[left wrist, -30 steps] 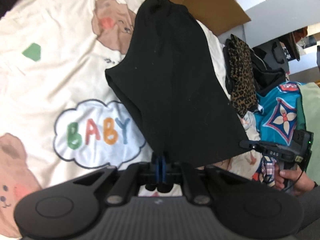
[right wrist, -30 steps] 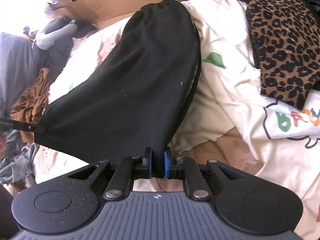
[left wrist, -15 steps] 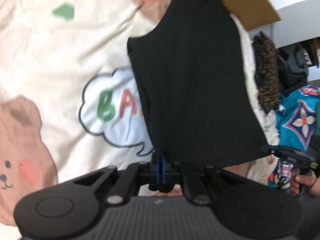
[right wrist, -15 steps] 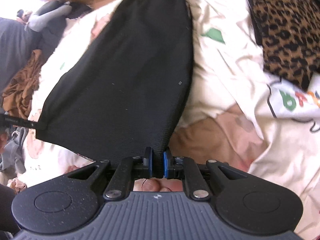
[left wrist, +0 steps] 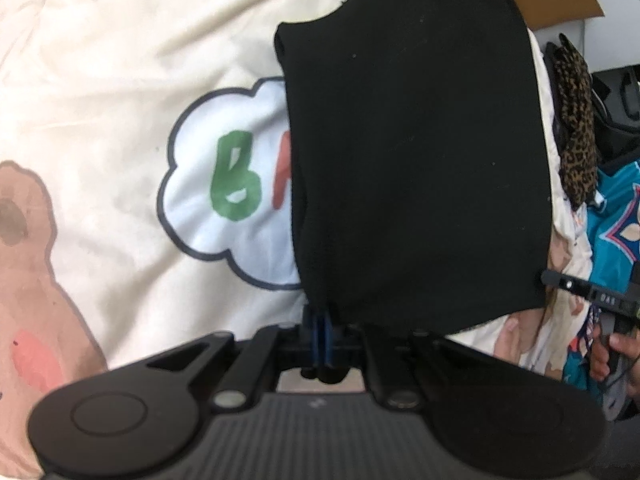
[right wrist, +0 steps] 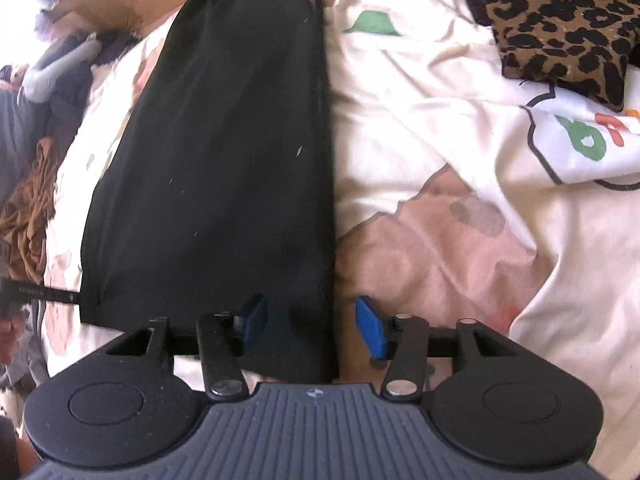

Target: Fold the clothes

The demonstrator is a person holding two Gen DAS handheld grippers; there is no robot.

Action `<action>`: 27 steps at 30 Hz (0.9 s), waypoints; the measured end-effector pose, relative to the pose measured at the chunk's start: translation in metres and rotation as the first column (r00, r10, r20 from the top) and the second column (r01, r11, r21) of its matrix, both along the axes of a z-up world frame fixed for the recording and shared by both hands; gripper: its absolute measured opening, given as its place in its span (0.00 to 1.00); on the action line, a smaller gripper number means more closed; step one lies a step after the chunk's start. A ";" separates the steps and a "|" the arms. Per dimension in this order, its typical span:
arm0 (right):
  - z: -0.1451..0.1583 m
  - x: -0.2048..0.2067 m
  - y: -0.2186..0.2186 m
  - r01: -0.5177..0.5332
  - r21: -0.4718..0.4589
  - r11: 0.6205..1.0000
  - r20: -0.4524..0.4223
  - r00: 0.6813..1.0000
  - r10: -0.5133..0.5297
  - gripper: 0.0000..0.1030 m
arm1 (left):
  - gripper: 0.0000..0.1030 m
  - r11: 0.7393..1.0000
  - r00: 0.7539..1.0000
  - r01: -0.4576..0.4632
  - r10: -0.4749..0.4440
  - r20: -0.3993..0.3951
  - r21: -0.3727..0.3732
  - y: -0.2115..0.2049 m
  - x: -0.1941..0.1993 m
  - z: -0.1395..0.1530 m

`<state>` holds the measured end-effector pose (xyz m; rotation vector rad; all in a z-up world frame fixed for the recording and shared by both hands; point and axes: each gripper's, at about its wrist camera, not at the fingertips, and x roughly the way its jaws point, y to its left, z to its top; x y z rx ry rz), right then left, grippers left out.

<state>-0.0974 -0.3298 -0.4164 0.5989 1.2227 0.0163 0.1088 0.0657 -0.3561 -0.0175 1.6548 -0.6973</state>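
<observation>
Black garment (right wrist: 224,168) lies between right gripper's (right wrist: 310,324) just-parted fingers (left gripper (left wrist: 320,338) clamps it).

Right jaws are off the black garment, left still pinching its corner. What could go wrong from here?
1. The left gripper is shut on one corner of the black garment; lifting or dragging now would likely skew the fold.
2. The right gripper has just been opening, with cloth lying between its jaws; pulling away low may snag it.
3. The leopard-print garment lies close by; a wide swing might disturb it.
</observation>
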 end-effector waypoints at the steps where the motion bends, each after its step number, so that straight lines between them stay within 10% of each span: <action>1: -0.002 0.001 -0.003 0.008 0.016 1.000 0.004 1.000 -0.008 0.55 | 0.04 1.000 1.000 0.008 -0.008 -0.002 0.002 -0.001 0.000 -0.001; 14: -0.037 0.020 -0.015 0.012 0.292 0.956 0.017 1.000 -0.018 0.51 | 0.04 1.000 1.000 0.006 -0.006 -0.004 0.025 -0.005 0.000 -0.004; 18: -0.041 0.013 -0.017 0.000 0.323 0.946 -0.015 1.000 0.005 0.12 | 0.04 1.000 1.000 -0.005 0.005 -0.007 0.012 -0.002 0.000 -0.004; 27: -0.045 0.007 -0.013 0.029 0.329 0.944 -0.039 0.999 -0.017 0.12 | 0.12 0.996 0.997 -0.064 0.061 -0.044 -0.058 0.011 0.001 -0.007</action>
